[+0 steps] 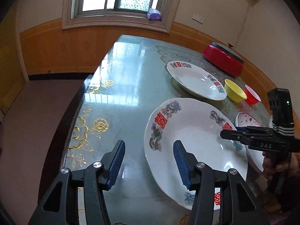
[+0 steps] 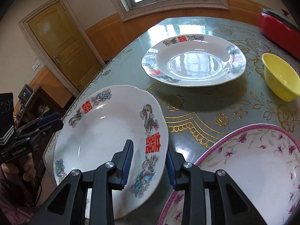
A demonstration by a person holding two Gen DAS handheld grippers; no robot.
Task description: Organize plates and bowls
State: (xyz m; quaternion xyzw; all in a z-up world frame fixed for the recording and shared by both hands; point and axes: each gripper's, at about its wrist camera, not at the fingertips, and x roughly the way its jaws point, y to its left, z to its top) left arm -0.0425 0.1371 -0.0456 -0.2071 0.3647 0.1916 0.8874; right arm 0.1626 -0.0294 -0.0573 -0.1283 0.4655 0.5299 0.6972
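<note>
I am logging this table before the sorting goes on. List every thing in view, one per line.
near plate: one, white with red characters and floral rim, at the table's near edge, its rim between the right gripper's pads
far plate: one, same pattern, further back on the table
pink-rimmed dish: one, white with purple flowers, right of the near plate
yellow bowl: one, right of the far plate
red cup: one, beside the yellow bowl
red pot: one, with a dark lid, at the table's far side
table: one, grey-green glossy top with gold flowers
left gripper: black, blue pads, open, one pad over the near plate
right gripper: black, blue pads, astride the near plate's rim
</note>
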